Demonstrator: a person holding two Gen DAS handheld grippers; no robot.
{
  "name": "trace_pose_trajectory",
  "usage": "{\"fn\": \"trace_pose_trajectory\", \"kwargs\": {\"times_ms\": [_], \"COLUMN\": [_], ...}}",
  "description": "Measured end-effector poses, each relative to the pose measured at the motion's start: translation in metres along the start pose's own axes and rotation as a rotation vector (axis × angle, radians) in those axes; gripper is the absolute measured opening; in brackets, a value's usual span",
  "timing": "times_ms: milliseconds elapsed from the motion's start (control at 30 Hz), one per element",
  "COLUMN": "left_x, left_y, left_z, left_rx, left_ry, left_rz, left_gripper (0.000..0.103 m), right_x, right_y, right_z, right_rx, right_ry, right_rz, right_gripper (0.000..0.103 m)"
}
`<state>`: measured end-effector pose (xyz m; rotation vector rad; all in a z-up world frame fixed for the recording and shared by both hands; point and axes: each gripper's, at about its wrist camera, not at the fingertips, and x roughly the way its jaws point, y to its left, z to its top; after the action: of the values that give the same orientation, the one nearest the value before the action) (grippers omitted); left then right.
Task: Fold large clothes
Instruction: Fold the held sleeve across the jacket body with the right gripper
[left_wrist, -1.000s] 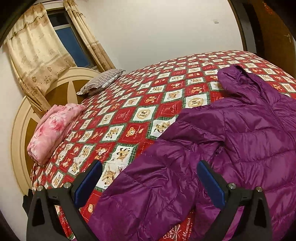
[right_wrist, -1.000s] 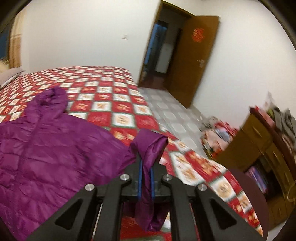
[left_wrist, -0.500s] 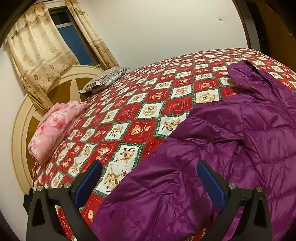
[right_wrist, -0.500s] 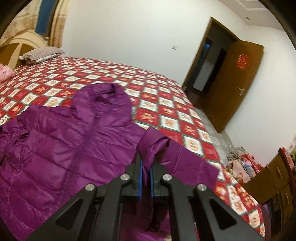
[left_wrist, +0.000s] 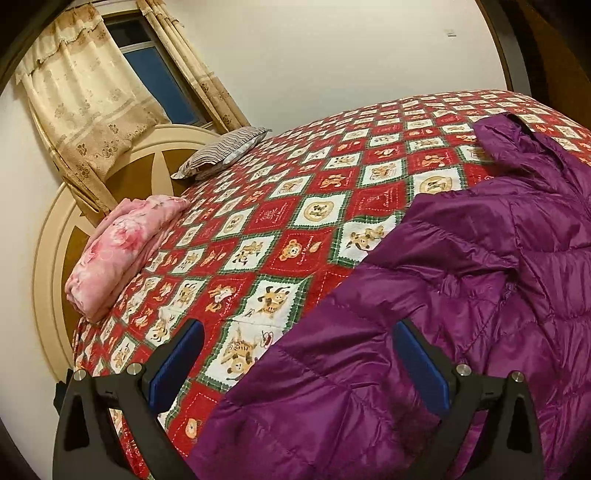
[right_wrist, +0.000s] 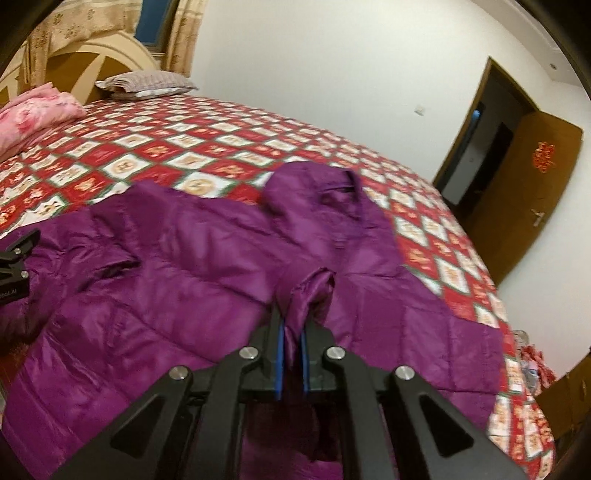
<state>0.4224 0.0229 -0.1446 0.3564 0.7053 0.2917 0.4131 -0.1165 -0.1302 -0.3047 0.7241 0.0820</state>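
A purple puffer jacket lies spread, front up, on the red patterned bedspread, hood toward the far side. My left gripper stands wide open just above the jacket's near sleeve, nothing between its pads; its black frame also shows in the right wrist view as the left gripper. My right gripper hangs over the jacket's body with the other sleeve's end pinched between its blue pads. Its jaws are opening, the sleeve still between them.
A folded pink blanket and a striped pillow lie by the round headboard. Curtains hang at the window. An open wooden door stands beyond the bed's right side, with clutter on the floor.
My right gripper swung left and down, carrying the sleeve from beside the bed's edge over the jacket's body; its pads have parted slightly. The left gripper edged closer to the near sleeve.
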Motion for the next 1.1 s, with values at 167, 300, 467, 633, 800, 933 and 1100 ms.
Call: {"fn": "trace_pose_trajectory", "kwargs": {"times_ms": [167,300,467,633,800,933,1100], "left_x": [-0.014,-0.035,-0.068,-0.097,-0.083,-0.033,-0.012], "left_y": [-0.006,-0.02,-0.066,-0.118,-0.168,-0.185,-0.164], "left_z": [0.012,0.029,0.051,0.064,0.06,0.037,0.024], "left_rx": [0.0,-0.02,0.012,0.059,0.18,0.296,0.251], "left_ry": [-0.027,-0.065,-0.127,-0.178,-0.207,-0.132,-0.083], "left_rz": [0.005,-0.019,-0.086,-0.145,-0.047,0.102,0.081], "left_gripper": [0.102,0.102,0.102,0.102,0.102,0.102,0.102], "right_x": [-0.018,-0.063,-0.086,-0.057,-0.02,0.011,0.037], "right_y": [0.004,-0.039,-0.128,-0.234,-0.273,-0.265,-0.227], "right_z": [-0.007,-0.018,-0.039,-0.076,-0.096,-0.101,-0.104], "right_rx": [0.012,0.094,0.261,0.516,0.575,0.552,0.455], "right_ry": [-0.01,-0.071,-0.113,-0.03,0.033,0.105,0.161], "right_rz": [0.142,0.21,0.117,-0.084,-0.156,-0.089,-0.047], "right_gripper": [0.058,0.06,0.058,0.04,0.04,0.038,0.038]}}
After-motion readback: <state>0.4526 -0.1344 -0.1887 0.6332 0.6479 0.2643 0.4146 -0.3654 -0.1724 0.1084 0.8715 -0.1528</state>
